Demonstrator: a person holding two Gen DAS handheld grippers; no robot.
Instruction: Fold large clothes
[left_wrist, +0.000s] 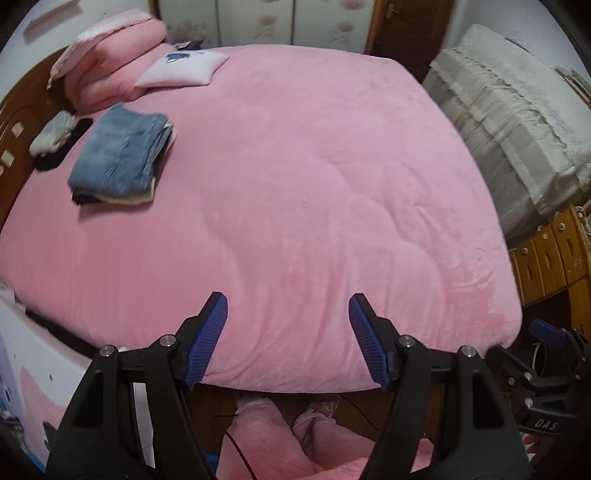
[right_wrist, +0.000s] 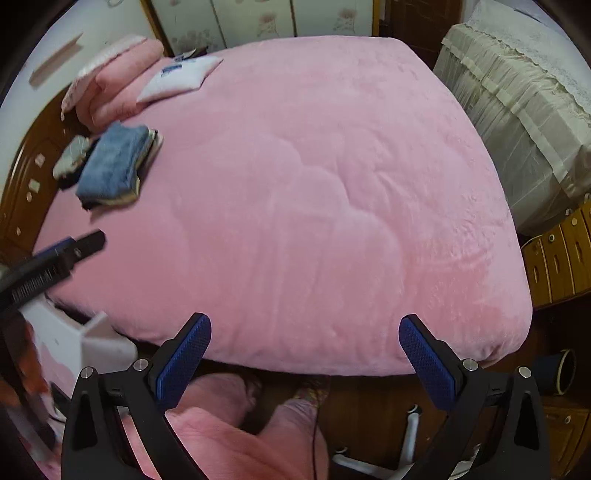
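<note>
A pink bed (left_wrist: 314, 184) is filling the left wrist view, with folded jeans (left_wrist: 118, 151) lying on a small stack near the headboard. The left gripper (left_wrist: 288, 332) is hovering with fingers apart, holding nothing.

In the right wrist view, the right gripper (right_wrist: 304, 350) is hanging wide and empty; the stack (right_wrist: 114, 166) looks finished, and no unfolded garment is showing.

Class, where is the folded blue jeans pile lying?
In both views the jeans pile lies upper left on the pink bed, near the headboard.
</note>
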